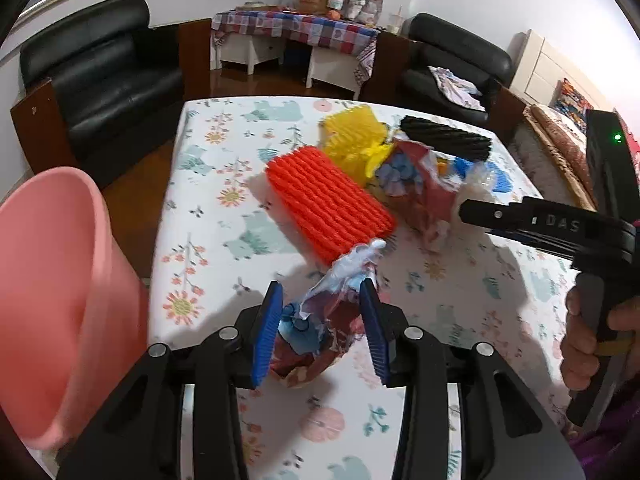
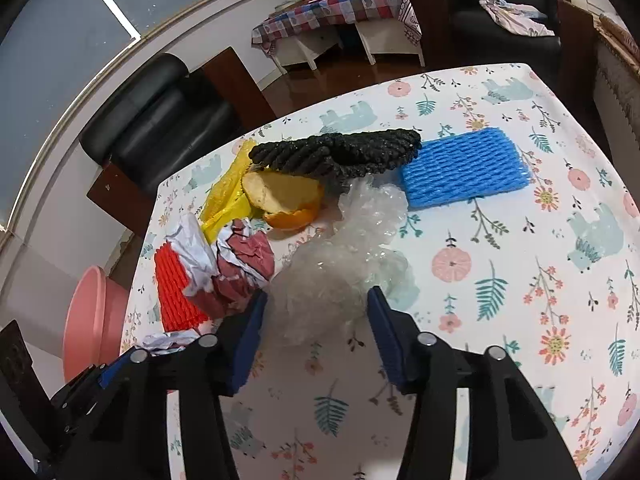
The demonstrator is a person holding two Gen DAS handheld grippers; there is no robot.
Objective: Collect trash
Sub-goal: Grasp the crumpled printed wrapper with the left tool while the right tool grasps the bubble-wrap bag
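In the left wrist view my left gripper (image 1: 320, 286) is shut on a crumpled red, blue and white wrapper (image 1: 320, 328), just above the flowered table (image 1: 208, 168). Beyond it lie an orange foam net (image 1: 328, 204), a yellow net (image 1: 352, 136), a black net (image 1: 448, 140) and crumpled red paper (image 1: 420, 188). In the right wrist view my right gripper (image 2: 318, 292) has a puffy wad of clear plastic (image 2: 340, 248) filling the gap between its pads, which touch it on both sides. Orange peel (image 2: 288, 200) and a blue foam net (image 2: 464, 168) lie behind the wad.
A pink basin (image 1: 60, 280) stands off the table's left edge, close to my left gripper; the right wrist view shows the pink basin (image 2: 92, 320) too. Black armchairs (image 1: 104, 72) and a checked-cloth side table (image 1: 296, 28) stand beyond. A hand (image 1: 580, 340) holds the right gripper.
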